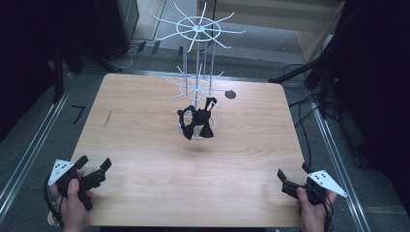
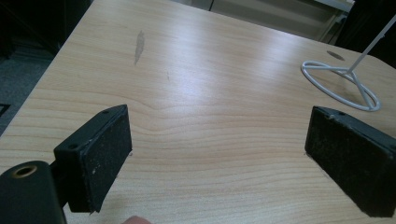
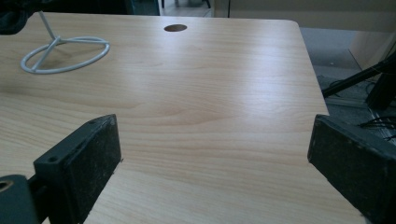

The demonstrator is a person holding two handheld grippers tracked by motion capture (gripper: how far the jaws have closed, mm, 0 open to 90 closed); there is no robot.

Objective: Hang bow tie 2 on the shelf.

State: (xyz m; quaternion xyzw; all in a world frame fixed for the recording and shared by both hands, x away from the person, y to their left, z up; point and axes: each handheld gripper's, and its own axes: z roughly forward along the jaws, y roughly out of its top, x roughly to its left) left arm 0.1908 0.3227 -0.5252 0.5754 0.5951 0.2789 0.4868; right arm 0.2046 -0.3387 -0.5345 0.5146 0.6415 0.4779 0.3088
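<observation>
Both grippers, left (image 1: 94,166) and right (image 1: 292,175), rest wide open and empty at the near table edge (image 1: 193,212), so the reach should go straight to the black cloth (image 1: 196,123) on the rack (image 1: 198,58), avoiding its prongs.

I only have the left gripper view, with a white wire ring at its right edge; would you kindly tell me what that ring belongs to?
Observer: It is the base of a tall white wire rack with spoked tiers, standing mid-table.
Operator: Thank you. Is anything hanging on it?
Observer: Yes, black bow ties hang bunched low on the rack, just above its base.
Operator: And where is the right gripper?
Observer: The right gripper sits at the table's near right corner, jaws open, holding nothing.
</observation>
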